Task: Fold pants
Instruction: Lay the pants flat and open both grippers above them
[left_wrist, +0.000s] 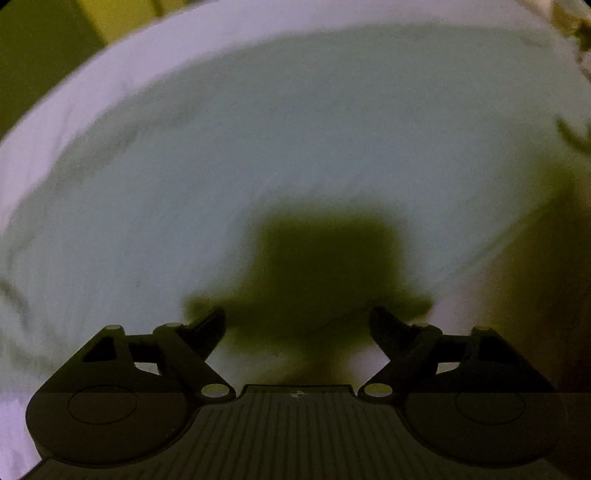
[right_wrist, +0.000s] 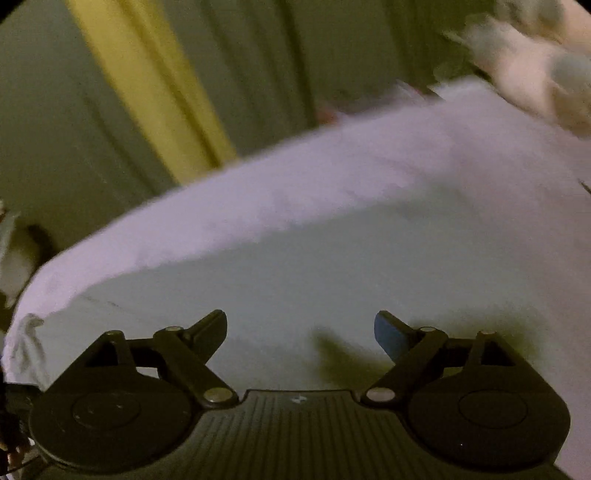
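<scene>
The pants (left_wrist: 295, 147) are a pale grey-blue cloth lying flat on a lavender-white sheet (left_wrist: 74, 103). In the left wrist view they fill most of the frame. My left gripper (left_wrist: 297, 314) hangs over them, pointing steeply down and open, with nothing between its fingers; its shadow falls on the cloth just ahead. In the right wrist view, which is blurred, the pants (right_wrist: 295, 266) lie below my right gripper (right_wrist: 300, 315). It is open too and holds nothing. One edge of the pants runs slantwise across the sheet (right_wrist: 332, 166).
Beyond the sheet's far edge hang grey and yellow curtains or a wall (right_wrist: 140, 92). A crumpled pale cloth (right_wrist: 535, 74) lies at the upper right. In the left wrist view a dark shaded area (left_wrist: 546, 277) borders the pants on the right.
</scene>
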